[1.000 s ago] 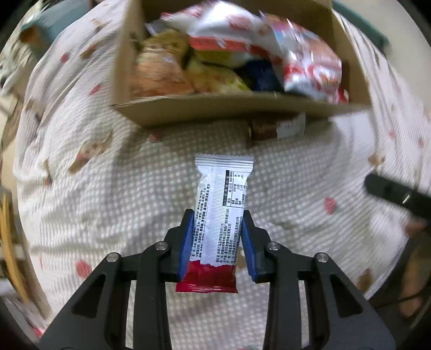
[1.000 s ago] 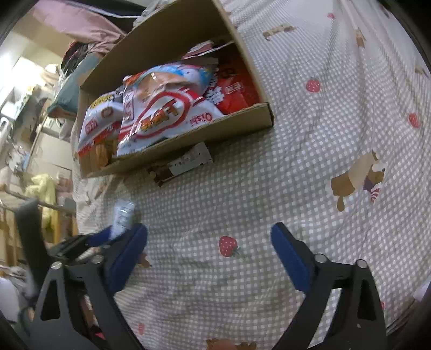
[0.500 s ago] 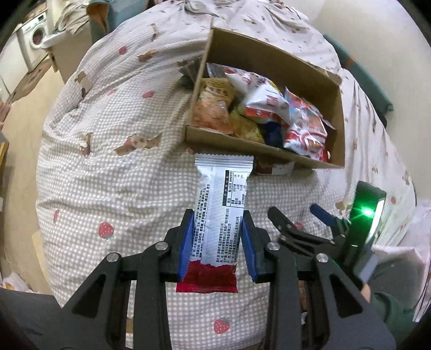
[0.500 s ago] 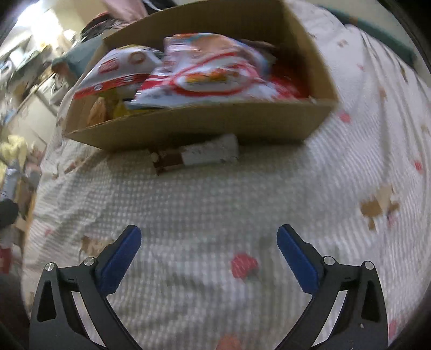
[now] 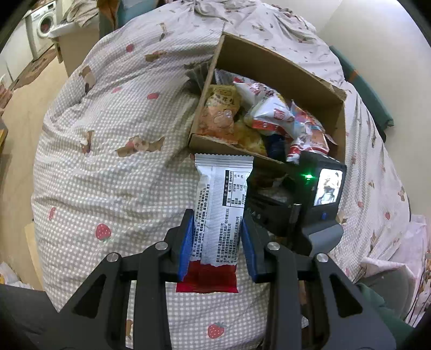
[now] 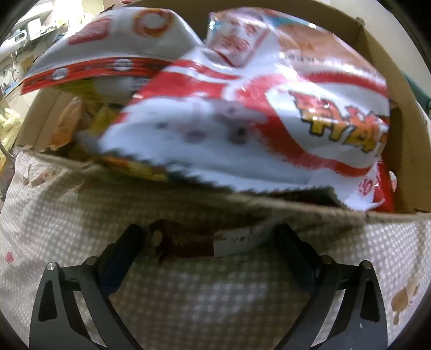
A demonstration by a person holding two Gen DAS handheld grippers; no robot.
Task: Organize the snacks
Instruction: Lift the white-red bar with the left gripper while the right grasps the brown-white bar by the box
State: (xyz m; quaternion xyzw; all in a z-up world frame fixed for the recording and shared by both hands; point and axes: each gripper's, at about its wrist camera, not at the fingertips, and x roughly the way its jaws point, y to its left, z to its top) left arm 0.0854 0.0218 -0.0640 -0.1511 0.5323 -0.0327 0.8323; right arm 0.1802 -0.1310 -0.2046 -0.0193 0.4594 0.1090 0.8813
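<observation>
My left gripper (image 5: 216, 231) is shut on a white and red snack bar (image 5: 219, 212) and holds it above the bed, short of a cardboard box (image 5: 274, 67) full of snack bags. My right gripper (image 6: 207, 242) is open, low on the bedspread, its fingers either side of a brown and white snack bar (image 6: 199, 239) that lies against the box's near wall (image 6: 269, 207). A white and red snack bag (image 6: 256, 121) hangs over that wall. The right gripper's body (image 5: 304, 199) shows in the left wrist view, in front of the box.
The box sits on a bed with a checked strawberry-print cover (image 5: 113, 167). A washing machine (image 5: 43, 24) and floor lie far left. A wall (image 5: 377, 40) rises behind the bed. A green item (image 5: 369, 94) lies at the bed's right edge.
My right gripper moved in close to the box, its open fingers now flanking the brown bar. My left gripper rose and pulled back, still holding the white and red bar.
</observation>
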